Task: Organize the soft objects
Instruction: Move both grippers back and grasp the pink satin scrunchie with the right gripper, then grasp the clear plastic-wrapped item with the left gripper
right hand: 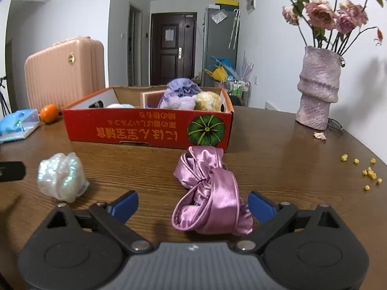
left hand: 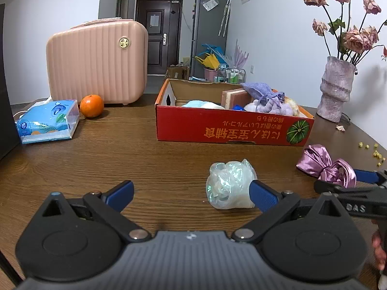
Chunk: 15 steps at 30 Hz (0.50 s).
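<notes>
A red cardboard box [left hand: 232, 130] stands on the brown table and holds several soft items, among them a purple pouch [left hand: 256, 89]. An iridescent crumpled plastic bundle [left hand: 228, 184] lies in front of my left gripper [left hand: 193, 193], beside its right finger; the gripper is open and empty. A knotted purple satin cloth [right hand: 209, 193] lies between the fingers of my right gripper [right hand: 193, 205], nearer the right one; that gripper is open. The box [right hand: 150, 128], the bundle [right hand: 61, 176] and the cloth [left hand: 324, 164] show in both views.
A pink suitcase [left hand: 96, 62], an orange [left hand: 91, 105] and a blue tissue pack [left hand: 47, 120] sit at the far left. A pink vase [right hand: 319, 87] with dried roses stands at the right. Yellow crumbs [right hand: 370, 171] lie near the table's right edge.
</notes>
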Each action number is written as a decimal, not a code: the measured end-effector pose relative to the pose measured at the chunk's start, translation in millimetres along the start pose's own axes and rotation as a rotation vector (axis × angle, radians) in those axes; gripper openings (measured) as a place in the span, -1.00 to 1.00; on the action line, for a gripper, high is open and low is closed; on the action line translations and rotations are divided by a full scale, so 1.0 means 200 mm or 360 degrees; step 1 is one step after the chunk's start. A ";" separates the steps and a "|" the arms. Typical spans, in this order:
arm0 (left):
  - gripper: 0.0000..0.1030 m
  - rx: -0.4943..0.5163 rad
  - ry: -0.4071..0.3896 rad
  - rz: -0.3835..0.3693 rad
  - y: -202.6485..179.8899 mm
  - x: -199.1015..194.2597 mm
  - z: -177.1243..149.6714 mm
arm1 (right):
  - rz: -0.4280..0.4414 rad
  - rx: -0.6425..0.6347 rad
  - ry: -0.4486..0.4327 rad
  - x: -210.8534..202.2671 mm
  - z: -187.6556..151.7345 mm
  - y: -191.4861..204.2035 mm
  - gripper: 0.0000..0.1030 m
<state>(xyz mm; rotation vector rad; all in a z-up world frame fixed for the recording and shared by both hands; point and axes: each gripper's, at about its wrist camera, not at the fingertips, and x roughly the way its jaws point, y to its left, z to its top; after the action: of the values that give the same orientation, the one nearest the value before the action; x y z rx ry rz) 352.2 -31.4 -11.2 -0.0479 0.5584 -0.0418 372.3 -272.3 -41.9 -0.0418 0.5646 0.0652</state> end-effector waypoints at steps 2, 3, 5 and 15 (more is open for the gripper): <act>1.00 0.0006 0.0001 0.0004 0.00 0.00 0.00 | -0.0011 -0.0013 0.0025 0.05 0.01 -0.01 0.81; 1.00 0.0008 0.0001 0.0007 -0.01 0.00 0.00 | -0.0012 -0.0015 0.0036 0.07 0.02 -0.01 0.77; 1.00 0.0011 0.0005 0.0010 -0.01 0.01 0.00 | 0.0002 -0.0009 0.0070 0.12 0.03 -0.02 0.63; 1.00 0.0020 0.0019 0.0019 -0.03 0.04 -0.01 | 0.0078 0.0040 0.0145 0.20 0.05 -0.06 -0.27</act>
<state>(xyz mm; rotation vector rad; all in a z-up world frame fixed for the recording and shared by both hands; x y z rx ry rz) 358.2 -38.4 -17.0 -0.0318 0.5705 -0.0340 412.3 -282.0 -54.5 -0.0068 0.6572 0.1042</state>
